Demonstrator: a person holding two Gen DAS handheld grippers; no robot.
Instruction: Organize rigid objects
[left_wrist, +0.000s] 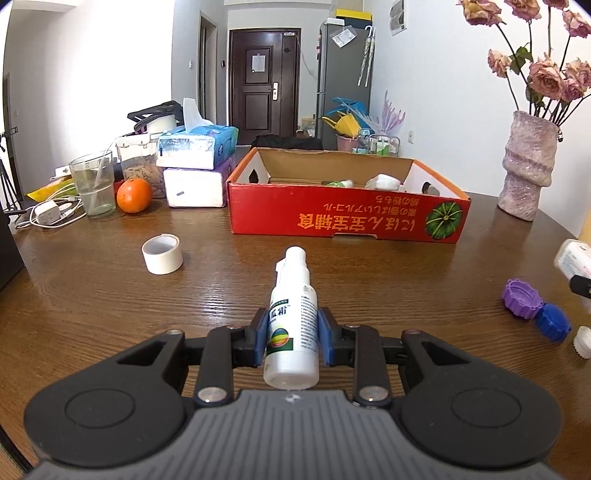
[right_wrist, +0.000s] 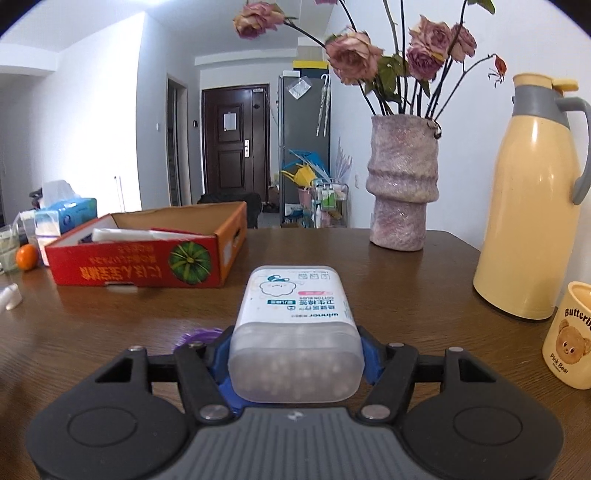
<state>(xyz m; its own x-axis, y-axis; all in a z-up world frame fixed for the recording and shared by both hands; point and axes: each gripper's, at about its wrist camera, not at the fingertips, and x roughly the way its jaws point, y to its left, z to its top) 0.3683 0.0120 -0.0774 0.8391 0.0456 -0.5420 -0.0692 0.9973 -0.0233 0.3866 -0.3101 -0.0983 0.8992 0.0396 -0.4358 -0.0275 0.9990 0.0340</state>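
Up close, left gripper (left_wrist: 291, 334) pinching a smooth cylindrical spray bottle (left_wrist: 291, 325), right gripper (right_wrist: 295, 354) clamping a frosted rounded cotton-bud box (right_wrist: 295, 332).

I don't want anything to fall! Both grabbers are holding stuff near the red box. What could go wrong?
1. The spray bottle is pinched only near its bottom by the left gripper, so it might tip or slip.
2. The cotton bud box is smooth and wide in the right gripper; it could slide out.
3. The red box already holds things, so a drop could knock them.
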